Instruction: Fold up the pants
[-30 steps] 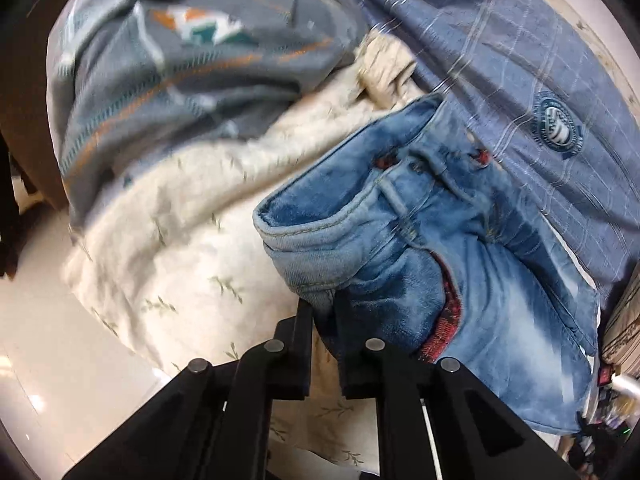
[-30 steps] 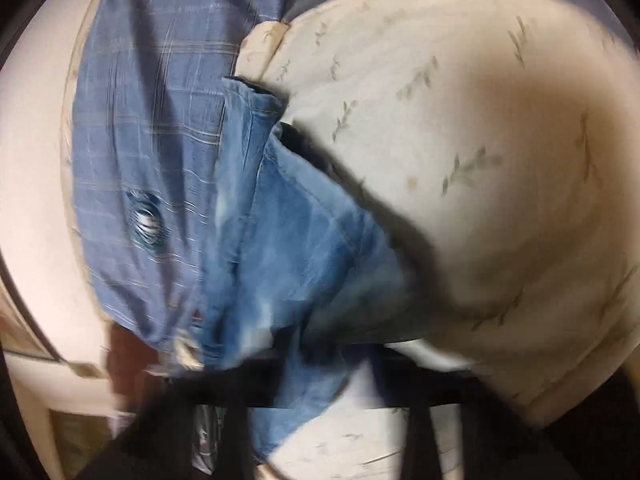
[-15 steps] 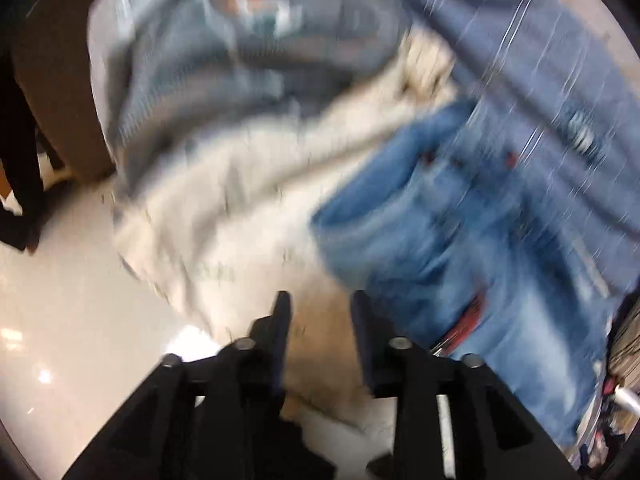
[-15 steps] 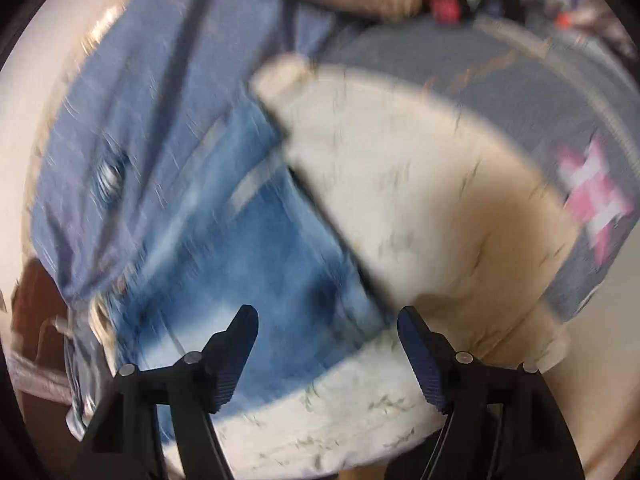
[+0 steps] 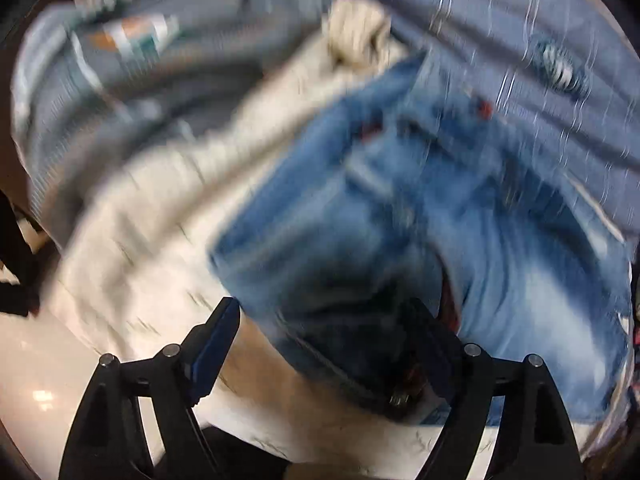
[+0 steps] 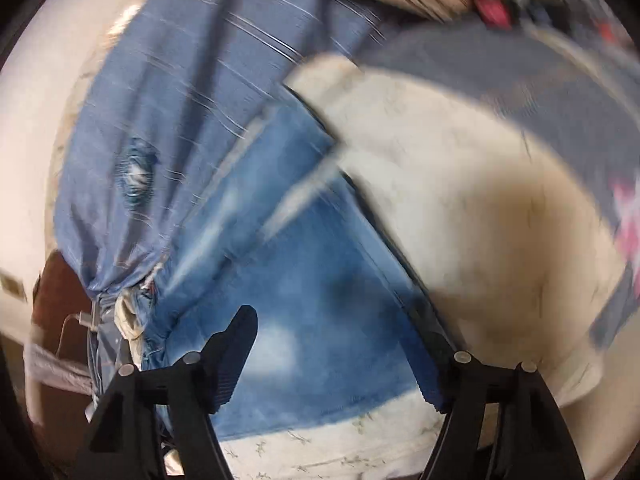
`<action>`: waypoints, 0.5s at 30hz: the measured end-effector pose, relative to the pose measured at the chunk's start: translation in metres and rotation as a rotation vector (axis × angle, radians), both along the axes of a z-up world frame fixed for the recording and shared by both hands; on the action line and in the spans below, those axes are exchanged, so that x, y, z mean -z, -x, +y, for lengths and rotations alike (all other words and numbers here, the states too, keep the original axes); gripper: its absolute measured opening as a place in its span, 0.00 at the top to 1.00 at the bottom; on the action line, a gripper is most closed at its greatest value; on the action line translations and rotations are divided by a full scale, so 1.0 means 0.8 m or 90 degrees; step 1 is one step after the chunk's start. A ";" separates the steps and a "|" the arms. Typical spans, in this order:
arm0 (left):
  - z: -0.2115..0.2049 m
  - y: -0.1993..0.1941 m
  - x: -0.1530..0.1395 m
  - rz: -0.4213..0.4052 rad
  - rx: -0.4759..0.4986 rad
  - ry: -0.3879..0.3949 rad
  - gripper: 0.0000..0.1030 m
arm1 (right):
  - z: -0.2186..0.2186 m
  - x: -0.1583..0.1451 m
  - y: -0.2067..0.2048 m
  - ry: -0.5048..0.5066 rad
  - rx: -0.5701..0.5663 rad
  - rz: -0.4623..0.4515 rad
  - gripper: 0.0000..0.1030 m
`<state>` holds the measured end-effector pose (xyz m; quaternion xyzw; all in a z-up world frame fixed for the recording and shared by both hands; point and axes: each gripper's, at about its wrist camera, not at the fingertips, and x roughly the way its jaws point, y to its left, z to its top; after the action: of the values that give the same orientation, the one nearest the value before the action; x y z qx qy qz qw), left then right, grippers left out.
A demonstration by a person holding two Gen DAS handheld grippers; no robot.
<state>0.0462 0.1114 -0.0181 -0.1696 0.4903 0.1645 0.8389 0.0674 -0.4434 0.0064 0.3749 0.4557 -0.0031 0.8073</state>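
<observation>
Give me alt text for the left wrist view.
Blurred fisheye view: the open left hand-held gripper hovers at the near edge of folded blue jeans. The jeans lie on a cream leaf-print cloth, with a grey garment and blue plaid fabric behind.

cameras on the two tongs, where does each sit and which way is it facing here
Left wrist: sits on the left tongs, looking along their open fingers at the denim pants waistband end on a cream leaf-print cloth; only the black fingers show.
Right wrist: sits on the right tongs, open, looking down at the pants' flat side; only its fingers show.
Shared: the pants, the cream cloth, and a blue plaid garment with a round badge. Both views are motion-blurred.
</observation>
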 end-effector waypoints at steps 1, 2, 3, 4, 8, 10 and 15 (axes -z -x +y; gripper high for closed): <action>-0.001 0.001 -0.009 -0.013 0.005 -0.010 0.18 | 0.003 -0.009 -0.010 -0.008 -0.013 -0.020 0.25; -0.002 0.000 -0.015 -0.025 0.015 -0.008 0.18 | 0.001 -0.012 -0.016 -0.016 -0.019 -0.033 0.24; -0.003 0.000 -0.018 -0.033 0.025 -0.004 0.18 | 0.000 -0.013 -0.028 -0.027 -0.022 -0.046 0.23; -0.001 -0.002 -0.019 -0.037 0.032 0.001 0.18 | -0.001 -0.012 -0.040 -0.032 -0.022 -0.054 0.21; 0.005 -0.011 -0.032 -0.054 0.035 0.022 0.18 | -0.014 0.066 -0.080 -0.074 -0.003 0.036 0.15; 0.014 -0.023 -0.047 -0.084 0.034 0.031 0.18 | -0.009 0.043 -0.083 -0.042 -0.023 0.035 0.15; 0.024 -0.107 -0.069 -0.128 0.070 0.064 0.18 | -0.020 -0.008 -0.109 0.018 -0.021 -0.050 0.15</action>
<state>0.1318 0.1304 0.0373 -0.1998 0.4196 0.0754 0.8822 0.1545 -0.4595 0.0130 0.3557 0.4297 0.0189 0.8298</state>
